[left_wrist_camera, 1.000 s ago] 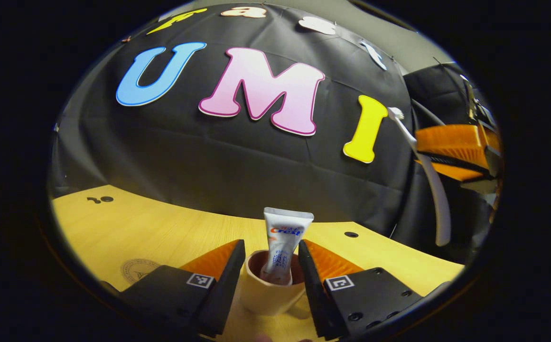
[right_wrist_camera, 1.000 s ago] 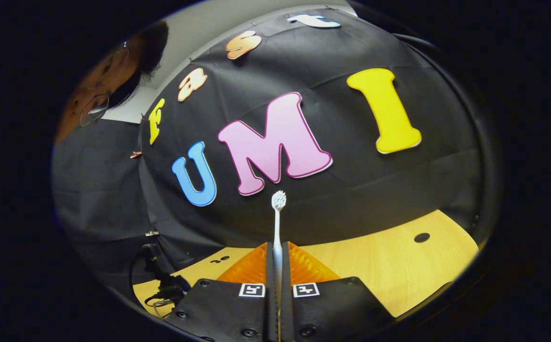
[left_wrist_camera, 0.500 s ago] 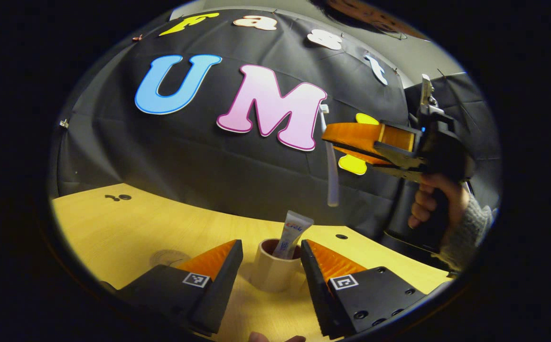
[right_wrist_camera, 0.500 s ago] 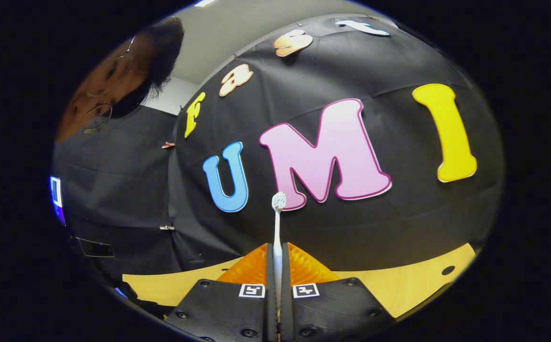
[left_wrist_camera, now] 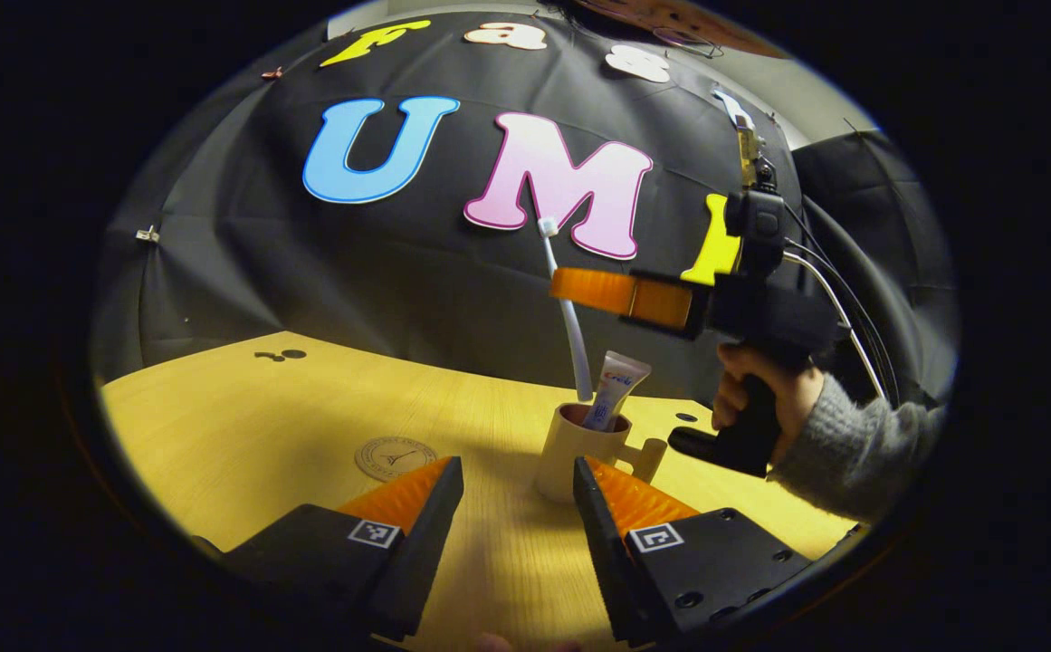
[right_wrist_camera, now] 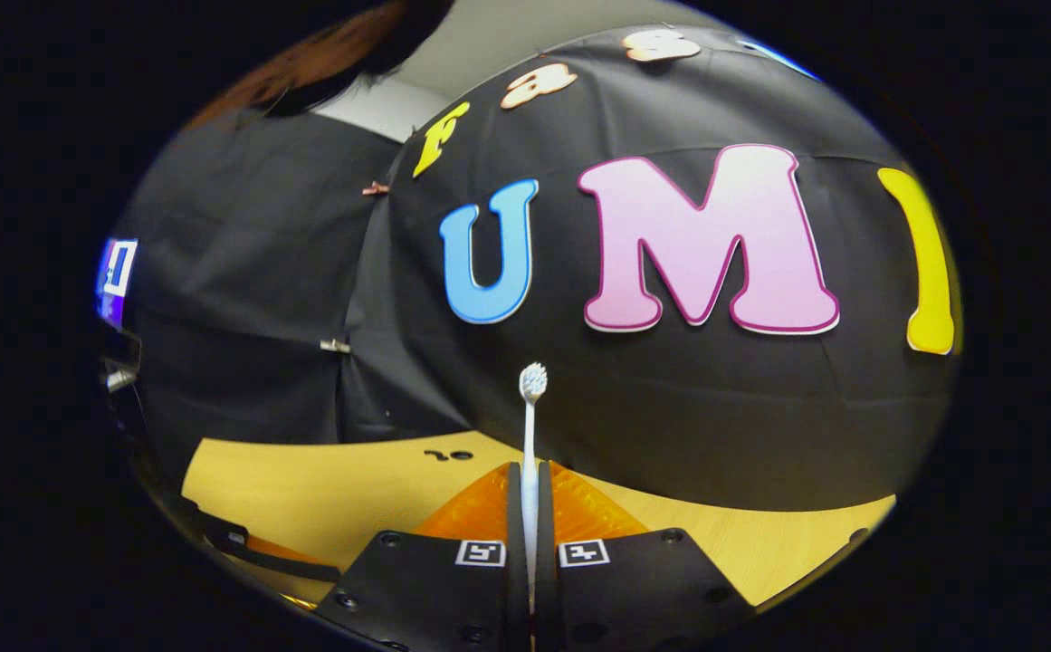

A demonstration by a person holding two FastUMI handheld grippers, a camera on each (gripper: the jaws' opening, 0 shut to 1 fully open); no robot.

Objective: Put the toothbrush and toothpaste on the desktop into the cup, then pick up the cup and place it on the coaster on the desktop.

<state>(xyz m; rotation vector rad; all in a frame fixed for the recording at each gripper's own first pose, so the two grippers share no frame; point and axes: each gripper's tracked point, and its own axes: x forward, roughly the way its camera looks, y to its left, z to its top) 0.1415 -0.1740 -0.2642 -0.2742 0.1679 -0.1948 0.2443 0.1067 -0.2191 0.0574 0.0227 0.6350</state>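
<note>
In the right gripper view, the right gripper [right_wrist_camera: 530, 507] is clenched on the toothbrush [right_wrist_camera: 530, 426], its 2 fingers pressing the white handle from both sides while the bristled head stands straight up in front of the booth wall. In the left gripper view the same gripper [left_wrist_camera: 579, 288] comes in from the right, carried by a hand [left_wrist_camera: 765, 398] in a grey sleeve [left_wrist_camera: 851, 448], and it grips the toothbrush [left_wrist_camera: 566, 312] partway up the handle. The brush leans slightly, bristles uppermost, and its lower end reaches the mouth of the cup [left_wrist_camera: 575, 453]; whether the tip touches the inside cannot be told. The toothpaste [left_wrist_camera: 613, 389] already stands in that cup, tilted to the right, just beside the brush handle. The cup sits on the wooden desktop [left_wrist_camera: 262, 426] with its handle turned to the right. The left gripper [left_wrist_camera: 516, 525] is released, its 2 fingers spread wide and holding nothing, low over the desktop, with the cup just beyond its right finger. The round coaster [left_wrist_camera: 396, 457] lies flat to the left of the cup, apart from it, near the left finger.
</note>
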